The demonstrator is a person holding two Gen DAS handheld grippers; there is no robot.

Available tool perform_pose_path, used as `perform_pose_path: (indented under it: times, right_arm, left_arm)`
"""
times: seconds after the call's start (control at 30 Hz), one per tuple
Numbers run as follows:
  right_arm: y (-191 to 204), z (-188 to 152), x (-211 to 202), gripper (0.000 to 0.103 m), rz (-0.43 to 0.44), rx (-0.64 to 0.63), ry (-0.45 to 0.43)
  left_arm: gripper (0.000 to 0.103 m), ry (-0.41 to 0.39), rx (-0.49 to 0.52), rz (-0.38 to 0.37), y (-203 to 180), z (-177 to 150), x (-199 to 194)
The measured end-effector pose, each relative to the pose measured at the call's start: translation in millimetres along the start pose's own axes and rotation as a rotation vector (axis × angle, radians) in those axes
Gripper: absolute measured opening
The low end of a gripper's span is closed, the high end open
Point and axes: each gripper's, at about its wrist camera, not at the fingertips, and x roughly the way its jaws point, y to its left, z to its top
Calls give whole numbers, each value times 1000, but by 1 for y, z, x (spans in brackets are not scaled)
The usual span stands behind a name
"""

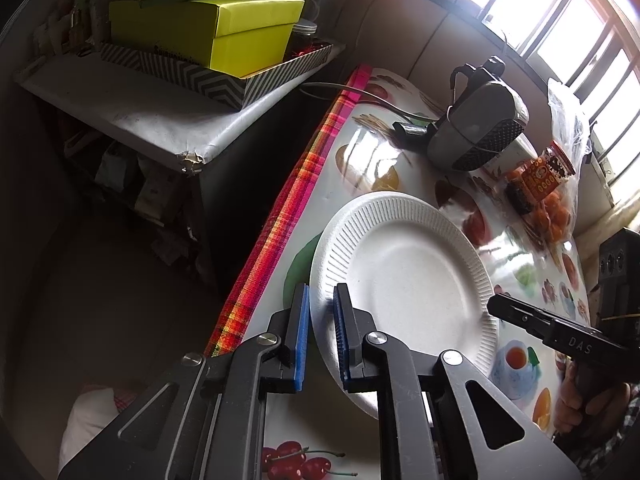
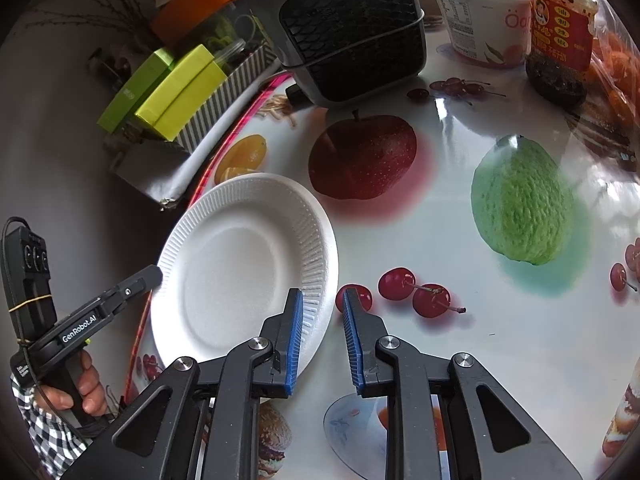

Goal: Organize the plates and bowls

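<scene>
Lying flat on the glossy fruit-print table (image 2: 440,220), close to its left edge: one white foam plate (image 1: 404,276). No bowl anywhere in sight.

Pinched at one rim by the left tool (image 1: 321,292), pads narrowed right down on the fluted edge. Straddled at the opposite rim by the right tool (image 2: 322,292), gap narrow, no visible squeeze on the foam.

Likely trouble: creasing or cracking the soft rim under a hard pinch. Also tipping the plate over the nearby table edge, if lifted by one side only.

Shown only from the left wrist: the bright window (image 1: 560,20), the drop beside the table, the left pads on the rim. Shown only from the right wrist: the right pads' gap and a yoghurt tub (image 2: 480,16).
</scene>
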Motion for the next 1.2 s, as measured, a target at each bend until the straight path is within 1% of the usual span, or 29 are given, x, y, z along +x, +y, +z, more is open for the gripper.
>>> perform_pose_path:
  times: [0.07, 0.43, 0.77, 1.2]
  right_arm:
    - [1, 0, 0, 17, -1, -3, -1]
    - [0, -2, -8, 17, -3, 1, -10]
    - [6, -8, -29, 17, -9, -15, -36]
    - [6, -25, -56, 17, -16, -16, -68]
  left_arm:
    - [13, -1, 2, -1, 0, 0, -1]
    - [13, -2, 7, -6, -3, 0, -5]
    - [13, -14, 23, -12, -9, -5, -17]
    - [13, -22, 49, -31, -24, -20, -36]
